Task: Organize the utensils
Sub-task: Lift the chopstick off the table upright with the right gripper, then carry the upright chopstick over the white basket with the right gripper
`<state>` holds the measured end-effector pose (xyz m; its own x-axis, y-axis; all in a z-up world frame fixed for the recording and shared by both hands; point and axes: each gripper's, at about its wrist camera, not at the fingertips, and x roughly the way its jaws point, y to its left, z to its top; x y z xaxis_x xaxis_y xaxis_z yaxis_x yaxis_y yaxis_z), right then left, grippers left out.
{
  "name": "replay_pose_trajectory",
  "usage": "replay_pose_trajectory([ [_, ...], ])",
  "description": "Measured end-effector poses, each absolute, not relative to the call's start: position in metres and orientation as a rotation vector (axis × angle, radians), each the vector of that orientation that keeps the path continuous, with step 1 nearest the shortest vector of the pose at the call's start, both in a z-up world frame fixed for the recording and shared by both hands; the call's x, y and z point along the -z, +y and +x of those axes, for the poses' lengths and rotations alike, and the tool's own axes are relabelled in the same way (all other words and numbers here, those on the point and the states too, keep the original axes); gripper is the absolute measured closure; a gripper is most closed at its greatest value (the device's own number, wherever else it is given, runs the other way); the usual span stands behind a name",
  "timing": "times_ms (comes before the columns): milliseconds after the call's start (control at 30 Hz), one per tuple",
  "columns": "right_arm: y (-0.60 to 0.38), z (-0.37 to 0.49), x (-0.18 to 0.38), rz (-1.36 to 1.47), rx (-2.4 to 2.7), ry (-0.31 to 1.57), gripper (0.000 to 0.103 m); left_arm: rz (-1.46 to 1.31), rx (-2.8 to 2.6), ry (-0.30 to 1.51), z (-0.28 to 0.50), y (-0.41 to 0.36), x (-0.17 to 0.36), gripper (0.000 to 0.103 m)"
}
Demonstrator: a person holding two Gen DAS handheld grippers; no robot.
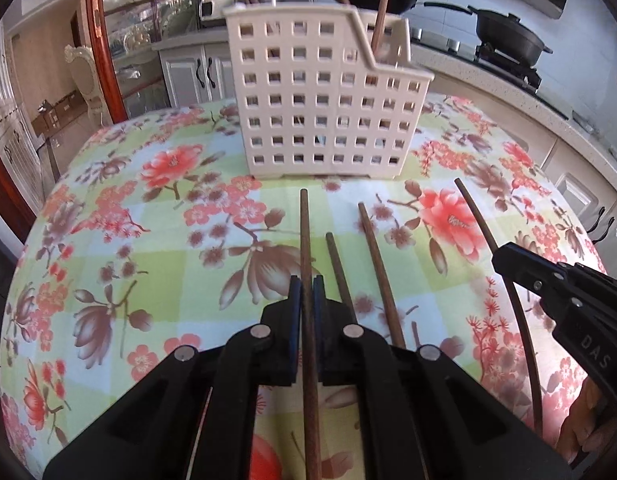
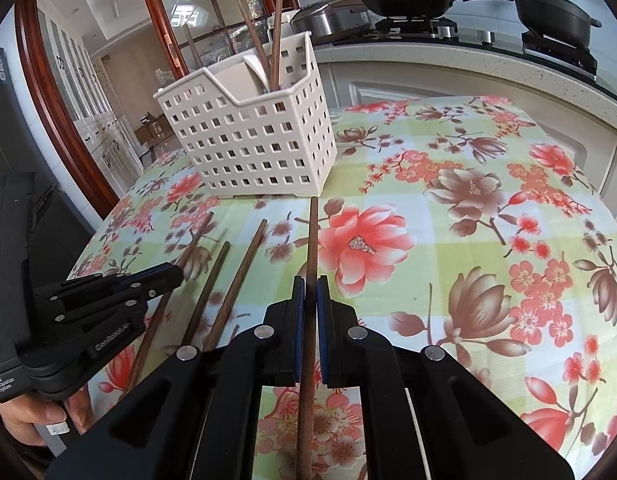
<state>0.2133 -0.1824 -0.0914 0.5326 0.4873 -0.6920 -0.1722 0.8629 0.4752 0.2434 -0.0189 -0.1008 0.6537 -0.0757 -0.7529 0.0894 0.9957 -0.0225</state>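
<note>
Pinched tight on a brown wooden chopstick (image 1: 306, 248) by the blue pads (image 1: 295, 300) of the left gripper (image 1: 307, 292), shaft running between the fingers toward the caddy; clamped likewise by the right gripper (image 2: 310, 292) on its own chopstick (image 2: 312, 240), blue pads (image 2: 322, 300) pressed to either side of the wood; both sticks pointing forward above or along a floral tablecloth (image 1: 148, 240), contact with the cloth not clear. Just beside the left gripper's stick, two loose chopsticks (image 1: 378, 264) lying on the cloth between the two grippers, roughly parallel, tips toward the caddy. Farther ahead, standing upright on the cloth, a cream perforated utensil caddy (image 1: 320, 104) with a stepped rim; several chopsticks (image 2: 274, 36) already upright inside its taller rear part, leaning at angles. Beyond the table, a countertop with a black wok (image 2: 406, 0), a lidded pan (image 2: 552, 12) on the hob and a rice cooker (image 2: 328, 16).
</note>
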Motion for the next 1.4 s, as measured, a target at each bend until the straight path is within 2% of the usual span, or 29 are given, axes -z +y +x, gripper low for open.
replay_pose_trajectory([
  [467, -0.187, 0.195, 0.028, 0.345, -0.423, 0.741, 0.097, -0.006, 0.107, 0.656, 0.192, 0.0, 0.03, 0.097],
  [933, -0.185, 0.171, -0.01, 0.295, -0.442, 0.604, 0.097, -0.014, 0.111, 0.542, 0.153, 0.008, -0.004, 0.097],
  [1400, -0.185, 0.159, -0.028, 0.278, -0.448, 0.547, 0.097, -0.003, 0.108, 0.489, 0.138, 0.009, -0.018, 0.097],
])
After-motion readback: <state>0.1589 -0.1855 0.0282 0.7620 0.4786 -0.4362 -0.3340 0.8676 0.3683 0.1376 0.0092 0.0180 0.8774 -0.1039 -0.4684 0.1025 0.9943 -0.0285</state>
